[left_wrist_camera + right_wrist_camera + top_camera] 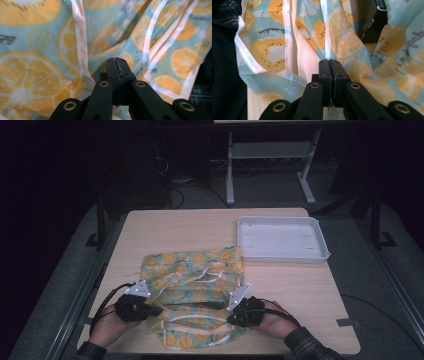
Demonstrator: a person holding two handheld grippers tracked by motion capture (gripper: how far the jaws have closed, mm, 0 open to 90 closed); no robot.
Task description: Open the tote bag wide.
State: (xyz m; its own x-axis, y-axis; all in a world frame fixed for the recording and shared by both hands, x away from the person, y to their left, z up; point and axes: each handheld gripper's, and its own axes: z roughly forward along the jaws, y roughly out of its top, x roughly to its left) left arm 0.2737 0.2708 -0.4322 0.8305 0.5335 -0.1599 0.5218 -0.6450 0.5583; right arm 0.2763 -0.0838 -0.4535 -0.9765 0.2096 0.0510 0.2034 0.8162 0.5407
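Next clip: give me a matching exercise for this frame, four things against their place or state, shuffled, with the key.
Things:
1. fruit-print cloth
2. white tray
3. left gripper
4. right gripper

Places or states:
A. empty, at the table's far right
B. shut on the cloth's right side
C. crumpled, mid-table near the person
D. shut on the cloth's left side

Pairs: 1-C, 2-A, 3-D, 4-B

Light wood table point(165, 227): fruit-print cloth point(192, 270) near front, white tray point(282, 240) back right.
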